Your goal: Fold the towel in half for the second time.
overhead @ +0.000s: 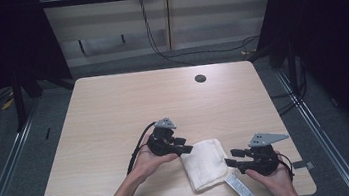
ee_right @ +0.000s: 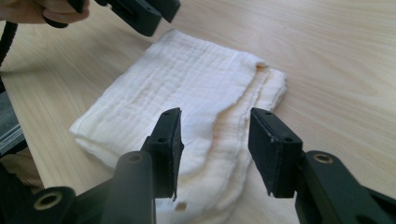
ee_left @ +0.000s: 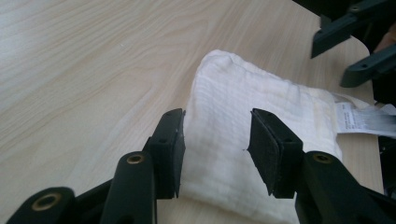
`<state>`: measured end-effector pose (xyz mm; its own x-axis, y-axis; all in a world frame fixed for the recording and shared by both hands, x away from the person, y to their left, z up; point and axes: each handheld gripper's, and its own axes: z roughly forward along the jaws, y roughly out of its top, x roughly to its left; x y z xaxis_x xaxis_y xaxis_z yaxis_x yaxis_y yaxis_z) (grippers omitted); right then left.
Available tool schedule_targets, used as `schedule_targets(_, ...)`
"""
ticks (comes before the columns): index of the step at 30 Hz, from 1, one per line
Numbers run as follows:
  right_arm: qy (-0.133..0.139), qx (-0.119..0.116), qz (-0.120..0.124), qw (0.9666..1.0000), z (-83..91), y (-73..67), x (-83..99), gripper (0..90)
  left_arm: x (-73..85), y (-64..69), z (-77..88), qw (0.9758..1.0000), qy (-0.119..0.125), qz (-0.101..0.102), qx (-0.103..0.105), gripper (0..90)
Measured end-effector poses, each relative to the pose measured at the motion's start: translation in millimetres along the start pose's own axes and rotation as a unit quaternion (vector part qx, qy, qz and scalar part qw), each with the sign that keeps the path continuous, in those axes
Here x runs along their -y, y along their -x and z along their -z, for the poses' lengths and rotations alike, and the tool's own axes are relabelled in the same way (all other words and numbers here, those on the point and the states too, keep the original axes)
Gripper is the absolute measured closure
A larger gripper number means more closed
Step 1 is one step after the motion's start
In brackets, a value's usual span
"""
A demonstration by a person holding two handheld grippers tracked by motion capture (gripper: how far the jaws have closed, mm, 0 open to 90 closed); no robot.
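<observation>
A folded white cloth (overhead: 205, 165) lies flat near the table's front edge, with a white label (overhead: 239, 188) sticking out at its front right. My left gripper (overhead: 187, 145) is open at the cloth's left end; in the left gripper view the cloth (ee_left: 233, 135) lies under and between its jaws. My right gripper (overhead: 231, 157) is open at the cloth's right side. In the right gripper view the cloth (ee_right: 187, 93) shows layered edges with a faint orange stain, and the left gripper (ee_right: 140, 14) hovers at its far end.
The light wood table (overhead: 128, 108) has a round cable hole (overhead: 200, 78) at the back right. Dark floor, metal rails and cables surround the table. The cloth sits close to the table's front right corner.
</observation>
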<state>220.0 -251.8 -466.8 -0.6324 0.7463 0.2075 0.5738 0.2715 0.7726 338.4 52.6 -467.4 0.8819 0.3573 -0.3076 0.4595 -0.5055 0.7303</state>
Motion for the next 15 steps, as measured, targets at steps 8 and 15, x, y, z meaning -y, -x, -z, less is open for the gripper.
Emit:
schedule_targets(8,-0.064,0.006,0.018,0.9978,-34.6,3.6,3.4,41.3,13.9,1.3,21.3,0.9999,-0.007,-0.007,-0.013,54.8)
schedule_targets(15,-0.076,0.008,0.018,0.9969,-39.0,2.3,6.1,61.2,32.3,18.3,8.7,0.9983,-0.037,-0.037,0.023,65.4)
